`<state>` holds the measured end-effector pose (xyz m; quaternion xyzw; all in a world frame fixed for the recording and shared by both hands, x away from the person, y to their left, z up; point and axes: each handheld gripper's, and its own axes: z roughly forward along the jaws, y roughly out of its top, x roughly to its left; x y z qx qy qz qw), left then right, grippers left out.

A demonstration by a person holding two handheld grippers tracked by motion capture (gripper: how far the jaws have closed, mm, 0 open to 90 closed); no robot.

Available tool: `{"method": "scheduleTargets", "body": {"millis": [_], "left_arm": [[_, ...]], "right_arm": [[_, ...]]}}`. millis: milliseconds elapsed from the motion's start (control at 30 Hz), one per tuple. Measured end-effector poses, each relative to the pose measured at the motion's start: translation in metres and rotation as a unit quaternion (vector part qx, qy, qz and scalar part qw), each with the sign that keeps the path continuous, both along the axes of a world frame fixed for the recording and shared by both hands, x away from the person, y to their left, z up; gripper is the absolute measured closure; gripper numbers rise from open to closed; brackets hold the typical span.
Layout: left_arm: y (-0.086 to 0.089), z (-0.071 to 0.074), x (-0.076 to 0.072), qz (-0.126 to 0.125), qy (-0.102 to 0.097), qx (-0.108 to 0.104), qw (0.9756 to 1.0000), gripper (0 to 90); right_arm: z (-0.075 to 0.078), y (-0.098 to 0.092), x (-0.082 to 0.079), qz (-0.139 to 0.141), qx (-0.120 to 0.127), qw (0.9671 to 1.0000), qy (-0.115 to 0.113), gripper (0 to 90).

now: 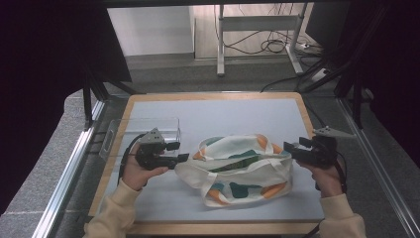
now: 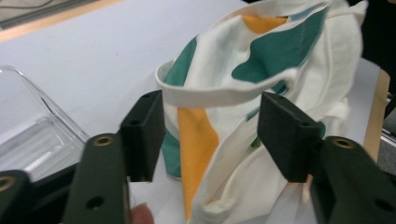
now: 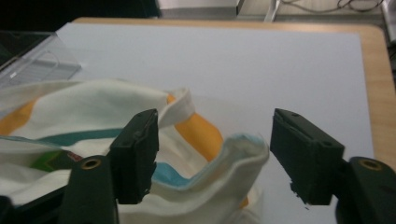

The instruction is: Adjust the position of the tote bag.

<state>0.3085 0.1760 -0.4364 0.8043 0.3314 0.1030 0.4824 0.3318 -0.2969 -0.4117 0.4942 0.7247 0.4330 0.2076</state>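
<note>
A cream cloth tote bag (image 1: 242,171) with green and orange patches lies on the table's grey mat (image 1: 233,119), its mouth up and something green inside. My left gripper (image 1: 179,151) sits at the bag's left end, open, jaws either side of the bag's rim and strap (image 2: 219,95). My right gripper (image 1: 293,149) is at the bag's right end, also open, with the folded rim (image 3: 224,163) between its spread jaws. Neither pair of jaws presses on the cloth.
A clear plastic box (image 1: 141,130) stands at the mat's left edge, just behind the left gripper. The wooden table border (image 1: 213,95) frames the mat. Beyond the table are a metal stand (image 1: 257,29) and floor cables (image 1: 277,47).
</note>
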Motion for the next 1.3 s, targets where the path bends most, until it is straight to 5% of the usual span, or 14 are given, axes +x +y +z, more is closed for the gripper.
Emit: {"method": "scheduleTargets", "body": {"millis": [233, 567, 1300], "left_arm": [[-0.008, 0.009, 0.001, -0.002, -0.009, 0.012, 0.9999, 34.1], [-0.024, 0.018, 0.013, -0.008, 0.000, 0.017, 0.9998, 32.0], [-0.032, 0.016, 0.006, -0.025, -0.017, 0.028, 0.9991, 31.2]], "right_arm": [[0.018, 0.026, -0.002, 0.052, -0.011, 0.9983, -0.026, 27.1], [0.018, 0.070, 0.001, 0.156, -0.016, 0.9874, -0.024, 26.9], [0.010, 0.079, -0.017, 0.209, -0.015, 0.9776, -0.019, 27.1]]}}
